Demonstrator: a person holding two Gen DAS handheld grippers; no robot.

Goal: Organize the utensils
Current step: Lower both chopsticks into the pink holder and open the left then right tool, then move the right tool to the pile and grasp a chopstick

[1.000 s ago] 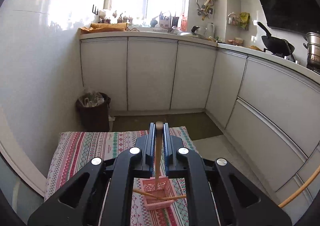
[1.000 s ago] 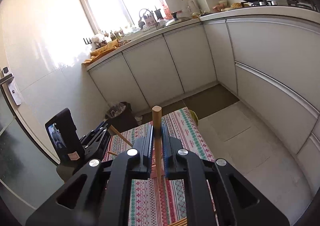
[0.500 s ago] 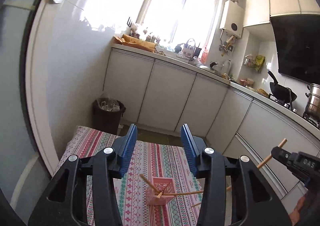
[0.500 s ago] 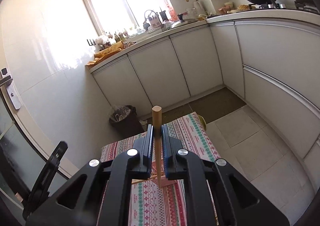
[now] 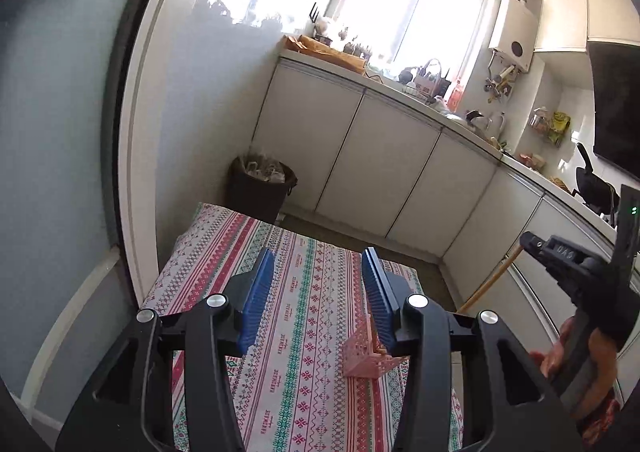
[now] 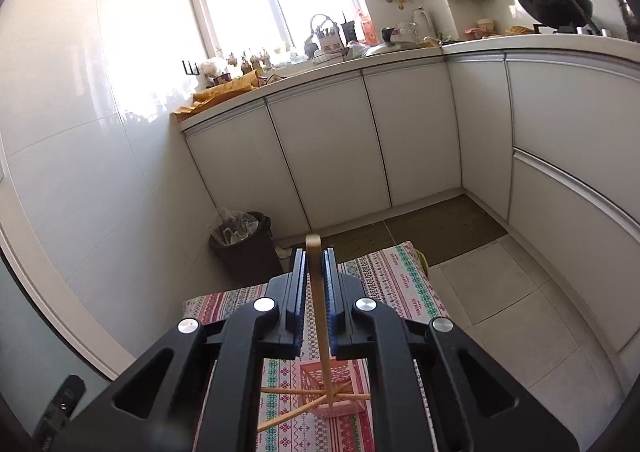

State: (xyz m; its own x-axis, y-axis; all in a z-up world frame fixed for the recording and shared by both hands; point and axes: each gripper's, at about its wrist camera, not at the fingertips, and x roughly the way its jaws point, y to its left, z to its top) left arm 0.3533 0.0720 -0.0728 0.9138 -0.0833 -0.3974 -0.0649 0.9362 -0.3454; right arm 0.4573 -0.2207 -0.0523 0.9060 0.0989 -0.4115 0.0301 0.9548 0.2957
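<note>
A small pink lattice basket (image 5: pixel 370 356) stands on the patterned tablecloth (image 5: pixel 304 292). My left gripper (image 5: pixel 318 272) is open and empty above the cloth, left of the basket. My right gripper (image 6: pixel 315 260) is shut on a wooden chopstick (image 6: pixel 320 316) held upright, its lower end in the pink basket (image 6: pixel 334 388). Several other chopsticks (image 6: pixel 308 398) lean in the basket. In the left wrist view the right gripper's body (image 5: pixel 576 264) shows at the far right with the held chopstick (image 5: pixel 490 284).
A dark waste bin (image 6: pixel 244 248) stands against the wall behind the table. White cabinets (image 6: pixel 328 140) and a cluttered counter (image 6: pixel 320 64) run along the back and right. Tiled floor (image 6: pixel 504 292) lies right of the table.
My left gripper let go of its chopstick, opened, and drew back up and to the left. My right gripper brought its chopstick over the basket and down into it.
</note>
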